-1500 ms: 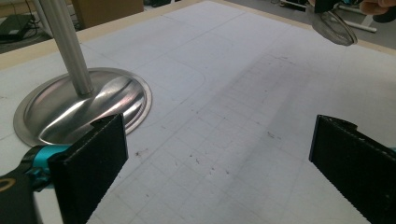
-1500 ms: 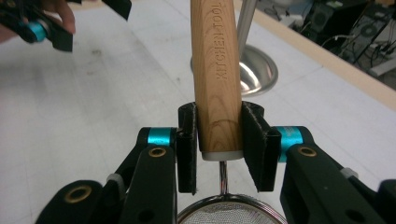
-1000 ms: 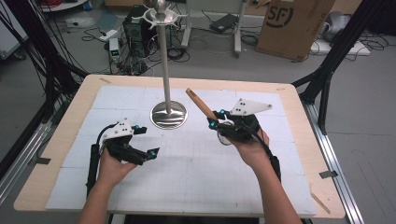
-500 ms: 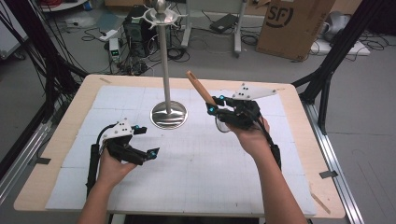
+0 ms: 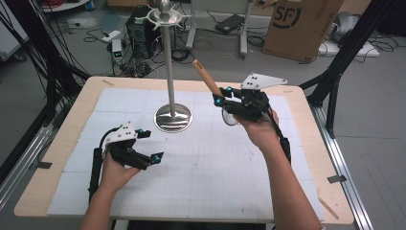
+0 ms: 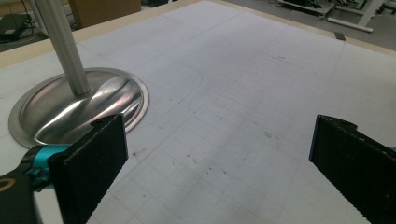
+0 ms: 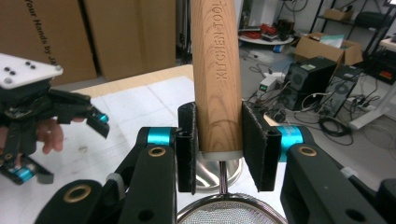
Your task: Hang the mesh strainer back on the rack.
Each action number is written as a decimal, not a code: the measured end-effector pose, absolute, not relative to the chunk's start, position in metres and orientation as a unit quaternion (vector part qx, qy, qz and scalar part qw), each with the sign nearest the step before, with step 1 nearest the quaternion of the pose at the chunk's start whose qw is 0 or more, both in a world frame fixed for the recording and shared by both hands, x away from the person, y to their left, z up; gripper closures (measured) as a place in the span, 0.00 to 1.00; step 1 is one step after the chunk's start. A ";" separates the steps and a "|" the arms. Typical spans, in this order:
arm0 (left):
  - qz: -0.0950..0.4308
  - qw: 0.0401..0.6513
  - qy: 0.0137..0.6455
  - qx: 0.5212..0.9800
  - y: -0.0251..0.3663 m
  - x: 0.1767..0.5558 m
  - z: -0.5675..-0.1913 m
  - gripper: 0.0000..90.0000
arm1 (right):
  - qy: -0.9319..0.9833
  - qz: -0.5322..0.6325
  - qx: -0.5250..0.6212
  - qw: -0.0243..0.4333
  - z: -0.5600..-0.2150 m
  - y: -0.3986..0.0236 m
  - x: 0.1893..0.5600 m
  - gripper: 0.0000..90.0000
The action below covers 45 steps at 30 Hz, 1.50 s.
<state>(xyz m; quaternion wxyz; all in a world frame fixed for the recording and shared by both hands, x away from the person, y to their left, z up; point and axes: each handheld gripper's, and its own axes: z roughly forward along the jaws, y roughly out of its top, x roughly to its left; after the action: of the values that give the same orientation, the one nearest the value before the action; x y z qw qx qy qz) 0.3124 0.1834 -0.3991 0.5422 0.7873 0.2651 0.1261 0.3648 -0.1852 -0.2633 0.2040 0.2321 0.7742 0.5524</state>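
A small mesh strainer (image 5: 231, 119) with a wooden handle (image 5: 207, 76) stamped "KITCHEN TOOL" (image 7: 217, 70) is held in the air right of a tall steel stand (image 5: 168, 67). My right gripper (image 5: 221, 96) is shut on the handle's lower end (image 7: 218, 144), with the mesh bowl (image 7: 231, 212) just below the jaws. The handle points up and toward the stand's top hooks (image 5: 165, 17). My left gripper (image 5: 151, 144) stands open and holds nothing, low over the white mat, near the stand's round base (image 6: 79, 109).
The stand's round base (image 5: 173, 117) sits on the white gridded mat (image 5: 210, 182), left of centre at the back. The wooden table edge (image 5: 306, 124) runs around the mat. Cardboard boxes (image 5: 299, 24), cables and computer cases lie on the floor beyond.
My right gripper has lifted the strainer up and farther from the person, closer to the stand's pole. The left gripper has stayed where it was.
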 end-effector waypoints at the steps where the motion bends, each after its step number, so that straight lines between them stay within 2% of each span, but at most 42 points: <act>1: 0.126 0.543 0.266 0.787 0.183 0.312 -0.399 0.06 | 0.773 0.554 0.235 0.202 -0.262 -0.185 0.365 0.76; 25: 0.125 0.544 0.265 0.786 0.184 0.313 -0.399 0.06 | 0.762 0.568 0.214 0.224 -0.213 -0.162 0.383 0.76; 45: 0.122 0.550 0.266 0.782 0.186 0.313 -0.398 0.06 | 0.766 0.559 0.220 0.228 -0.202 -0.144 0.403 0.76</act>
<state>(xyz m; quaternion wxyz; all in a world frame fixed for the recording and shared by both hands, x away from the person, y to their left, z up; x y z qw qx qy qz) 0.3125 0.1863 -0.3982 0.5499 0.7822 0.2659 0.1223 0.4032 -0.1445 -0.2021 0.2279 0.2203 0.7662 0.5589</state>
